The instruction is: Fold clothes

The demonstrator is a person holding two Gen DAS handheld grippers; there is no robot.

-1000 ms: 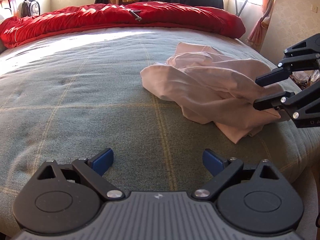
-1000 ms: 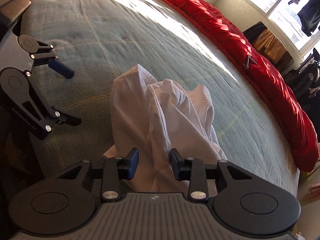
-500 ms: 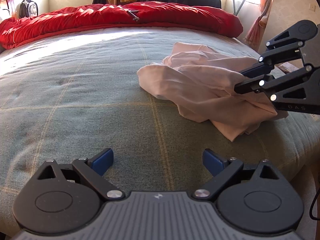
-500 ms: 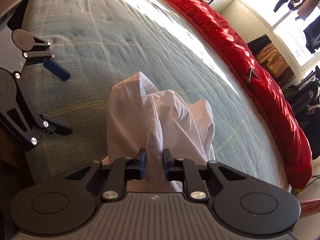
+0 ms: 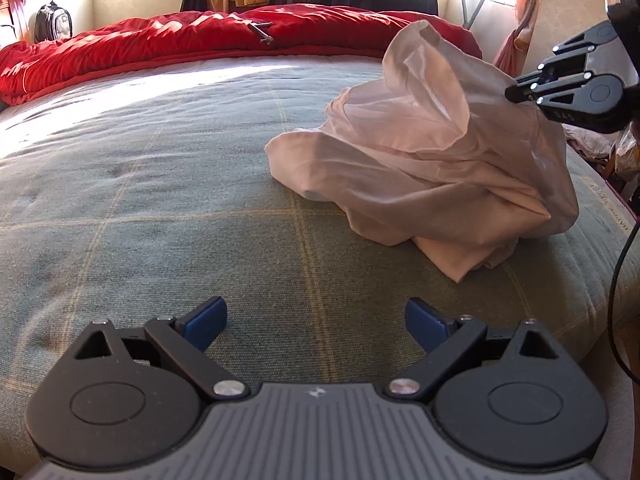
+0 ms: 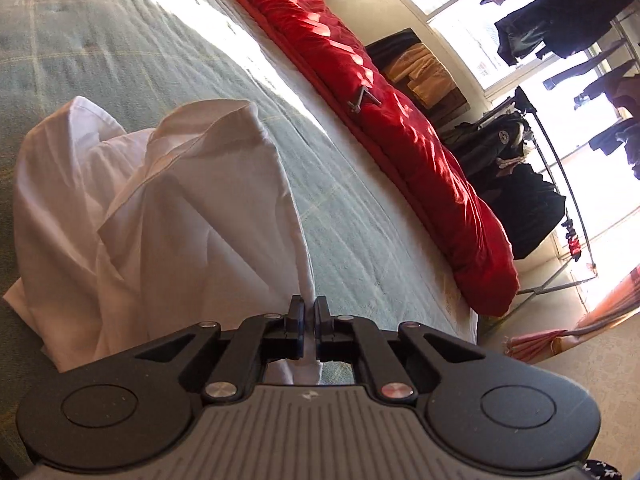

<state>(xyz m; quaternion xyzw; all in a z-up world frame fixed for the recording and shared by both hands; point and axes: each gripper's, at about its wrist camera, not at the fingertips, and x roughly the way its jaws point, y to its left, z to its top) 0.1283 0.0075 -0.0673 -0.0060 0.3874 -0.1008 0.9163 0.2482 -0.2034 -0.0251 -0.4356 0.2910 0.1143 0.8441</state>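
A crumpled pale pink garment [image 5: 432, 168] lies on the right side of a grey-green checked bed cover [image 5: 160, 184]. One part of it is lifted off the bed, pinched by my right gripper [image 5: 510, 90], which comes in from the right. In the right wrist view the right gripper [image 6: 309, 314] is shut on a fold of the garment [image 6: 168, 208], with cloth hanging between the blue pads. My left gripper [image 5: 316, 322] stands open near the front of the bed, well short of the garment, with nothing between its fingers.
A red duvet [image 5: 200, 46] lies bunched along the far side of the bed. Behind it stand a clothes rack with dark garments [image 6: 560, 24] and a shelf of folded clothes [image 6: 424, 68]. The bed's right edge [image 5: 604, 204] runs close by the garment.
My right gripper closed fully on the garment and raised it, so a part of the cloth now stands up off the bed. The left gripper stayed in place, open.
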